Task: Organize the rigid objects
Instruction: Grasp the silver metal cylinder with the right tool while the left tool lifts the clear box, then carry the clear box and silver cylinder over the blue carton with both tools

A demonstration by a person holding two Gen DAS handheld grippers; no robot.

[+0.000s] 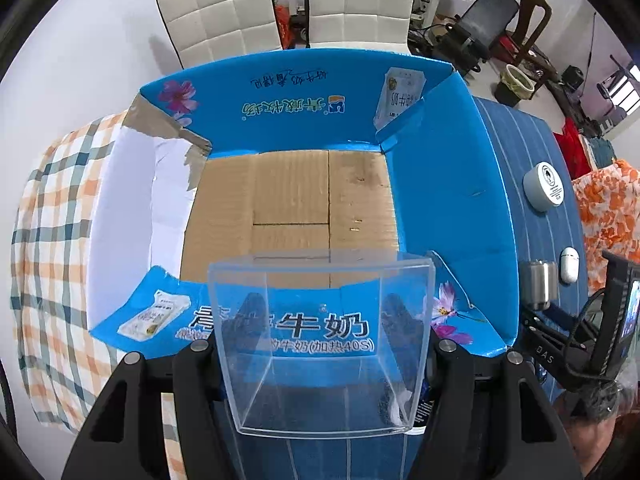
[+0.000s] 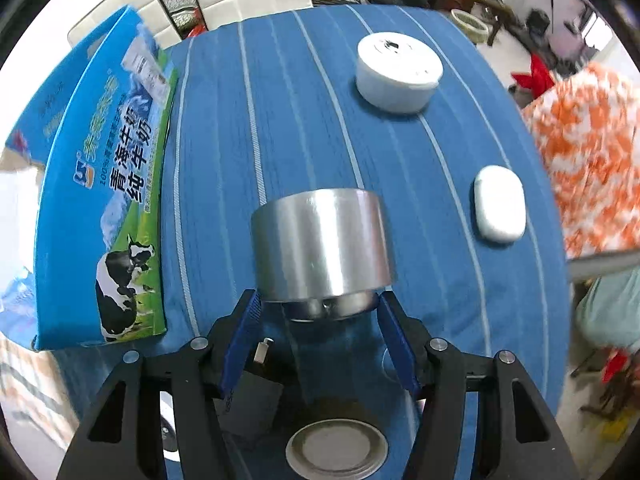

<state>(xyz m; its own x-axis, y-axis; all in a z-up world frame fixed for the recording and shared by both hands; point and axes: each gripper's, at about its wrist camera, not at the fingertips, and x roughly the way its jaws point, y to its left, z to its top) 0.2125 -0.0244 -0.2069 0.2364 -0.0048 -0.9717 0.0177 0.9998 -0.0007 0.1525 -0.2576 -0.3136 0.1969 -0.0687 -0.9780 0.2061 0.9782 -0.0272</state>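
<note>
Left wrist view: a clear acrylic box (image 1: pixel 320 336), stiff, light and slippery, is pinched by the left gripper (image 1: pixel 320 320) over the milk carton (image 1: pixel 288 196); the right gripper (image 2: pixel 318 308) flanks the metal cylinder (image 2: pixel 322 248), contact uncertain.

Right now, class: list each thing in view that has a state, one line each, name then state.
Milk carton box: open, nothing inside.
Clear plastic box: held by the left tool, above the carton's near flap.
Silver metal cylinder: between the right tool's fingers.
White round jar: lidded, upright.
White earbud case: closed, lying flat.
</note>
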